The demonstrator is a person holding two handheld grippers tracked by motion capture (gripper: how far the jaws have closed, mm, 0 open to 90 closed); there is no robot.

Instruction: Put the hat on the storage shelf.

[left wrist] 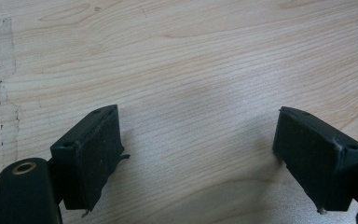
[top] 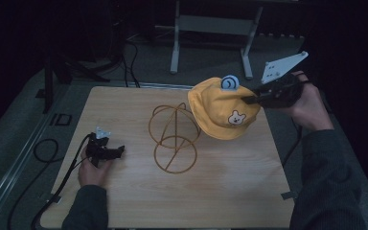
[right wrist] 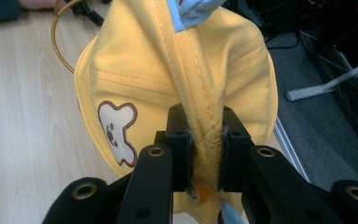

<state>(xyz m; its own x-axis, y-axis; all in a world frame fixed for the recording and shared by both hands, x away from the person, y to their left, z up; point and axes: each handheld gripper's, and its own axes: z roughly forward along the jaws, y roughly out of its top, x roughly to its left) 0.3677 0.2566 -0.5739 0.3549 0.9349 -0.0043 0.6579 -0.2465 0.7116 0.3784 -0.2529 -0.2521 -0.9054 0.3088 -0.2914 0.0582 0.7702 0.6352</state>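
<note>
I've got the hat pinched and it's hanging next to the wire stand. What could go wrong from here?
1. The right gripper pinches only a bunched fold of the hat, so the fabric may slip out as it moves.
2. The hat hangs collapsed beside the stand; its brim could snag the wire loops instead of opening over the top.
3. The stand looks light, and the left gripper rests open on the table, away from it, so a push might tip or slide it.

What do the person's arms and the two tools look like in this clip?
Both forearms wear dark, finely ribbed sleeves. The left tool is black with blocky padded jaws and a black cable trailing off the table. The right tool is black too, with brass-ringed holes, and carries a pale three-cornered plate dotted with small holes.
</note>
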